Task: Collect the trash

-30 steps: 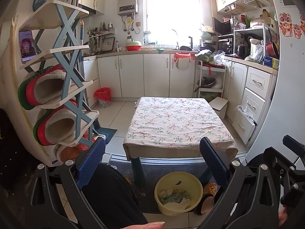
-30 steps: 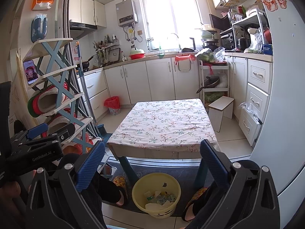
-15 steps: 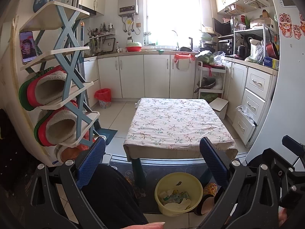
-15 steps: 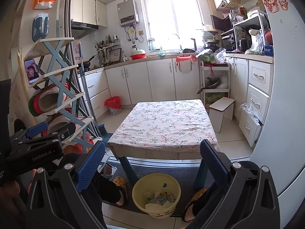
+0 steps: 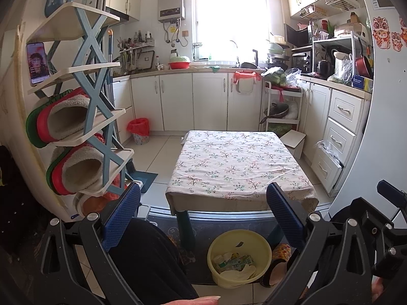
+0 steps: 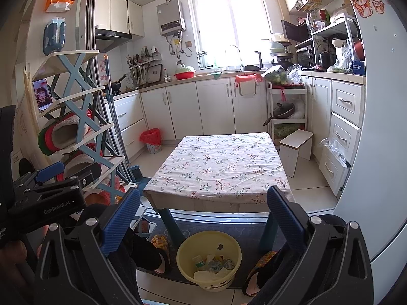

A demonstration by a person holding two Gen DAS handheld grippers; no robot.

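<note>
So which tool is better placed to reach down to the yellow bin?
Probably the right tool, marginally: the yellow bin sits centred beneath its open fingers. Under the left tool, also open and empty, the bin lies off to the right.

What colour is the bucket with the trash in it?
Pale yellow bucket; the right wrist view shows it best, on the floor before the table.

The only legible text is "GenRobot.AI", printed in white on the black body of the left gripper (image 6: pixel 48 178).
</note>
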